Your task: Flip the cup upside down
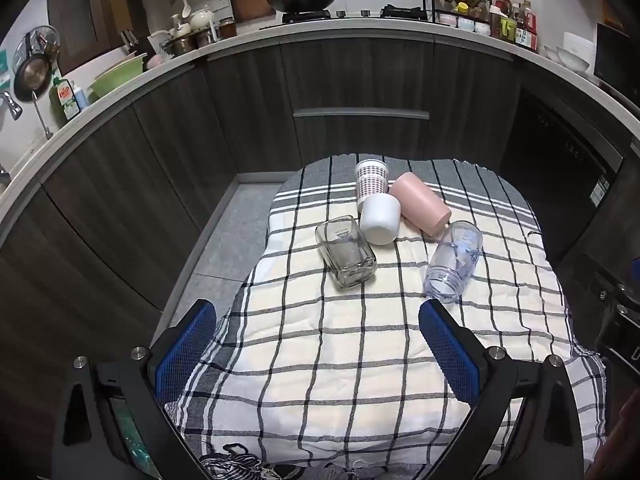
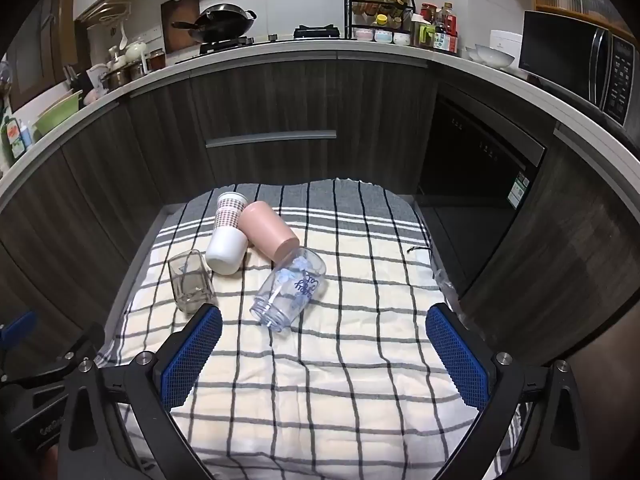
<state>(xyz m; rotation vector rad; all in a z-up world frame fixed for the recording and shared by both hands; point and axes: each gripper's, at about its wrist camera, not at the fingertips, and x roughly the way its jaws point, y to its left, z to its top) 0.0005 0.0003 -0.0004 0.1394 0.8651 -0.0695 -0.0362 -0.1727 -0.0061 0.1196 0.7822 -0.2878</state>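
Several cups lie on their sides on a checked cloth (image 1: 340, 360): a square clear glass (image 1: 346, 256), a white cup (image 1: 380, 219), a pink cup (image 1: 420, 203) and a clear plastic cup with blue print (image 1: 454, 262). A patterned white cup (image 1: 371, 182) stands behind them. They also show in the right wrist view: glass (image 2: 190, 280), white cup (image 2: 227, 252), pink cup (image 2: 269, 230), clear printed cup (image 2: 289, 288), patterned cup (image 2: 230, 210). My left gripper (image 1: 316, 312) is open and empty, short of the cups. My right gripper (image 2: 324, 316) is open and empty, near the printed cup.
The cloth (image 2: 320, 380) covers a small table with floor on its left (image 1: 224, 240). Dark kitchen cabinets (image 1: 360, 92) and a curved counter stand behind. A dishwasher front (image 2: 480, 152) is at the right. The left gripper's body shows at the lower left of the right wrist view (image 2: 48, 380).
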